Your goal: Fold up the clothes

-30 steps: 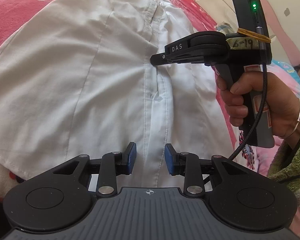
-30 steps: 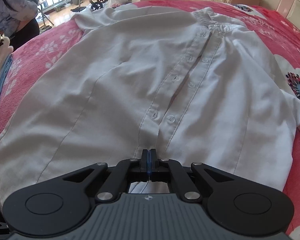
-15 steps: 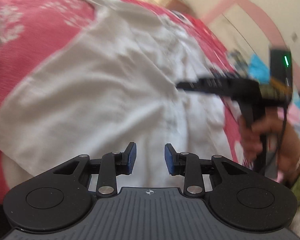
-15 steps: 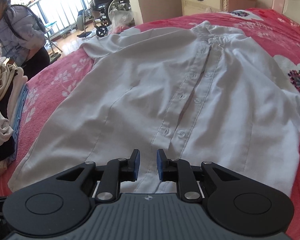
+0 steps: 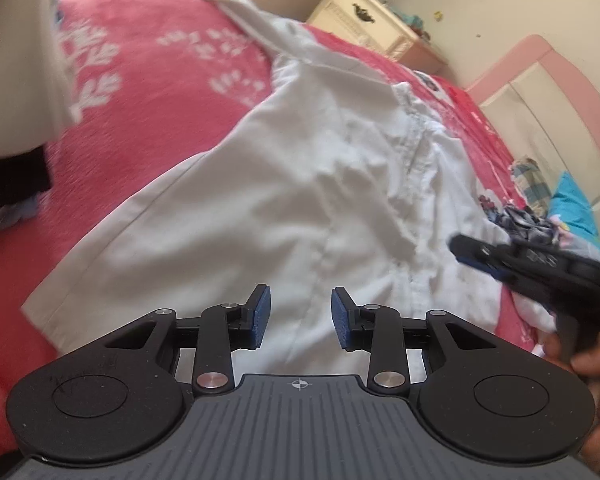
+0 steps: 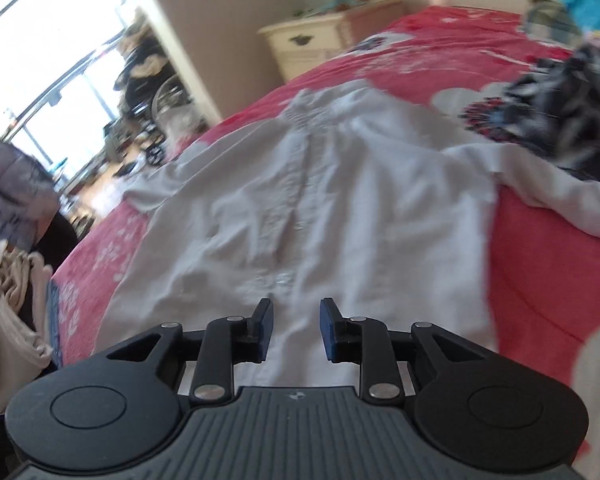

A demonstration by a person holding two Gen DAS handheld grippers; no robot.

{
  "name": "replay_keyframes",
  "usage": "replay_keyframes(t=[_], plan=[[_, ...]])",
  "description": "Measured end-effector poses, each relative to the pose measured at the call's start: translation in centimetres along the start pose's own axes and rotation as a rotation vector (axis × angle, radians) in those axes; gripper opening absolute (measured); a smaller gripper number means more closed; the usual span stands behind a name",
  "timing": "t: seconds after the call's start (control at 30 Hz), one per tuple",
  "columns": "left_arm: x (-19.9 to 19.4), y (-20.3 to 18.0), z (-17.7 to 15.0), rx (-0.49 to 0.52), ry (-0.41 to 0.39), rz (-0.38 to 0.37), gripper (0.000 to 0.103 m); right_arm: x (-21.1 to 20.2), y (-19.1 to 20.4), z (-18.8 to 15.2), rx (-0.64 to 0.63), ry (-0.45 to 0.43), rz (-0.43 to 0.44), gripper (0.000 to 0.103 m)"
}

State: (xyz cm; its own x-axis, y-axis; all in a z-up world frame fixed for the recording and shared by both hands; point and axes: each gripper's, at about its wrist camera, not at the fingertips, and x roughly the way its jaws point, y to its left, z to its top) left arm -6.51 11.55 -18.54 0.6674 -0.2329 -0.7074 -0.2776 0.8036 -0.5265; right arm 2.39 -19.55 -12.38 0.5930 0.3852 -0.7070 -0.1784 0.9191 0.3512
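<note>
A white button-up shirt [image 5: 292,184] lies front up on a red floral bedspread [image 5: 148,92], its placket running away from me and its cloth rumpled. In the left wrist view my left gripper [image 5: 299,316] hovers open over the shirt's hem, nothing between its blue pads. My right gripper [image 5: 466,250] shows there at the right edge, held by a hand [image 5: 592,372], above the shirt's right side. In the right wrist view the right gripper [image 6: 296,326] stands open over the hem of the shirt [image 6: 340,208], holding nothing.
A cream dresser [image 6: 324,40] stands beyond the bed. Dark patterned clothes [image 6: 560,92] lie at the bed's far right. A pile of pale clothes [image 6: 4,300] is at the left, with a person in a grey jacket [image 6: 8,188] and a wheelchair [image 6: 156,92] near the window.
My right gripper was shut on the shirt's hem at the placket; it has opened and let go. Both grippers have lifted and swung back, and the shirt now looks more rumpled.
</note>
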Motion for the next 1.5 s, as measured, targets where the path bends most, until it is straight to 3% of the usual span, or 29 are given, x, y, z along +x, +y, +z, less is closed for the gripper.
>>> replay_keyframes(t=[0.07,0.23,0.37,0.5,0.57,0.63,0.7,0.73,0.77,0.87,1.0,1.1,1.23,1.43,1.5], plan=[[1.3,-1.8,0.3,0.042,0.011,-0.041,0.033,-2.2,-3.7,0.1,0.097,-0.045,-0.093,0.028],[4.4,-6.2,1.0,0.148,0.038,-0.144,0.033,-5.5,-11.4,0.3,0.278,-0.103,-0.358,0.040],[7.2,-9.9,0.5,0.219,0.085,-0.217,0.033,-5.1,-13.5,-0.6,0.163,-0.081,-0.536,0.043],[9.6,-12.9,-1.0,0.305,0.142,-0.258,0.033,-1.3,-13.6,-1.3,-0.083,-0.038,-0.642,0.051],[10.4,-13.8,-1.8,0.345,0.169,-0.269,0.033,0.4,-14.8,-1.2,-0.119,-0.023,-0.682,0.050],[10.9,-14.4,-2.5,0.377,0.191,-0.263,0.033,1.4,-16.5,-0.7,-0.091,-0.020,-0.692,0.043],[11.1,-14.6,-3.2,0.390,0.213,-0.258,0.033,1.5,-17.8,-0.3,-0.069,-0.016,-0.691,0.030],[11.1,-14.7,-3.5,0.396,0.223,-0.255,0.033,1.1,-18.2,-0.1,-0.054,-0.020,-0.684,0.010],[11.2,-14.9,-3.7,0.404,0.230,-0.248,0.033,0.3,-18.4,0.2,-0.039,-0.036,-0.679,0.003],[11.5,-15.1,-4.3,0.419,0.242,-0.219,0.033,-3.8,-16.6,1.0,-0.060,-0.152,-0.650,0.002],[11.7,-15.4,-4.7,0.433,0.240,-0.183,0.033,-9.9,-12.9,2.7,-0.193,-0.301,-0.644,0.002],[11.5,-15.8,-5.0,0.451,0.231,-0.158,0.033,-13.9,-12.4,5.3,-0.211,-0.374,-0.618,0.002],[11.5,-16.5,-5.4,0.487,0.222,-0.129,0.033,-18.0,-15.3,9.8,-0.060,-0.406,-0.520,0.002],[11.4,-16.9,-5.6,0.515,0.221,-0.107,0.033,-19.1,-16.1,14.2,-0.204,-0.391,-0.653,0.002],[11.5,-16.9,-5.7,0.518,0.221,-0.107,0.033,-19.3,-16.7,15.4,-0.171,-0.372,-0.638,0.002]])
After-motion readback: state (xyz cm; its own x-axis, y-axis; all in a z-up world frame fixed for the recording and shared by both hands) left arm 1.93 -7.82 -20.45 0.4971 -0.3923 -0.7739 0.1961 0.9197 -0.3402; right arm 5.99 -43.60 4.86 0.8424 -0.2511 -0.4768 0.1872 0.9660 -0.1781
